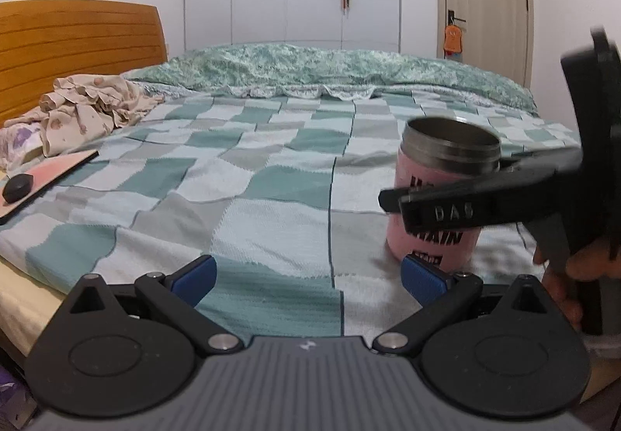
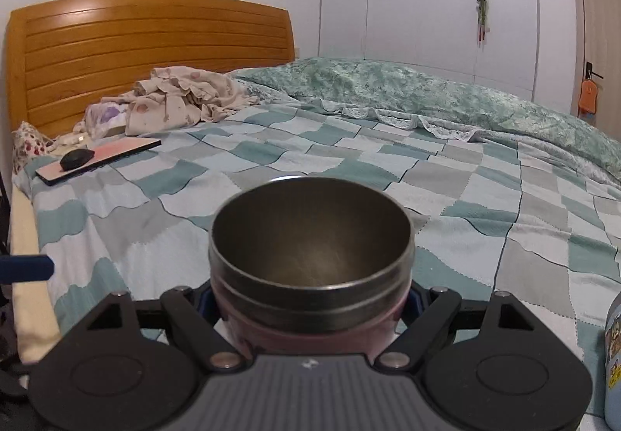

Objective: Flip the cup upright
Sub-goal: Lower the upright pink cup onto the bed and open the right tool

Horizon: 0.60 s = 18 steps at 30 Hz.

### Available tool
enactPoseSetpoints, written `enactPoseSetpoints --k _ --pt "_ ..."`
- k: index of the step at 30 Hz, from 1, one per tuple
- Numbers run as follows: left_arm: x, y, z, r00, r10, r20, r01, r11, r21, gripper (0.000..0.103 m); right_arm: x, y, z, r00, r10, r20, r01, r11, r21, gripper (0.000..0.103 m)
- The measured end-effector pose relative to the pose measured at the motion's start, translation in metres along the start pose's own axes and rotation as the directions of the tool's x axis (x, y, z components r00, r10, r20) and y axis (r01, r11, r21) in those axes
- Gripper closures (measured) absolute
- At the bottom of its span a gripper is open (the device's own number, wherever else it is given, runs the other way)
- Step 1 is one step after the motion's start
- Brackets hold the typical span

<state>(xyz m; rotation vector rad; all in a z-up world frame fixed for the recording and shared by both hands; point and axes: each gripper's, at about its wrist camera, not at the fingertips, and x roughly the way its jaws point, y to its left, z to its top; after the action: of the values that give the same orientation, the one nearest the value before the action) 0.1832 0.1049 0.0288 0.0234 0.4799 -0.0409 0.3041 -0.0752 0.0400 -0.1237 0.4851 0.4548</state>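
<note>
A pink cup with a steel rim and black lettering stands upright on the checked bedspread, mouth up. In the right wrist view the cup fills the space between my right gripper's fingers; the right gripper is shut on its pink body below the steel rim. In the left wrist view the right gripper reaches in from the right across the cup's side. My left gripper is open and empty, low over the bedspread, just left of the cup.
A pink board with a black mouse lies at the left edge of the bed. Crumpled clothes sit by the wooden headboard. A green quilt lies across the far side. A blue printed bottle stands at right.
</note>
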Motion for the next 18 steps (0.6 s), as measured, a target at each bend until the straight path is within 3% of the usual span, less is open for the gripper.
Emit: enactPoseSetpoints --k 4,6,7,9,13,15,18 --pt "-0.001 -0.002 -0.004 1.000 -0.004 -0.002 0.004 1.000 0.011 0.000 -0.002 -0.003 0.000 1.000 0.009 -0.004 -0.009 1.000 0.010 0.019" --pt "-0.004 -0.004 -0.003 1.000 -0.004 0.000 0.004 1.000 0.015 0.000 -0.008 -0.006 -0.001 1.000 0.027 0.008 -0.027 0.999 0.030 0.011" --pt "-0.006 -0.005 -0.002 1.000 -0.006 0.005 0.005 1.000 0.016 0.000 -0.015 -0.007 -0.001 0.998 0.049 0.036 -0.050 0.998 0.047 0.004" --pt "-0.015 -0.007 0.000 1.000 -0.007 0.027 0.006 1.000 0.019 0.000 -0.041 -0.012 0.000 0.989 0.069 0.131 -0.080 0.994 0.079 0.004" --pt "-0.042 -0.019 0.005 0.995 -0.025 0.094 0.022 0.999 0.034 0.000 -0.118 -0.022 -0.003 0.934 0.026 0.356 -0.051 0.997 0.060 0.000" --pt "-0.055 -0.028 0.007 0.991 -0.033 0.126 0.028 0.999 0.040 0.000 -0.157 -0.026 -0.008 0.905 0.000 0.426 -0.018 0.999 0.039 0.000" --pt "-0.078 -0.043 0.006 0.981 -0.056 0.183 0.049 0.998 0.043 0.000 -0.213 -0.037 -0.025 0.877 -0.045 0.478 0.043 0.999 0.016 0.000"
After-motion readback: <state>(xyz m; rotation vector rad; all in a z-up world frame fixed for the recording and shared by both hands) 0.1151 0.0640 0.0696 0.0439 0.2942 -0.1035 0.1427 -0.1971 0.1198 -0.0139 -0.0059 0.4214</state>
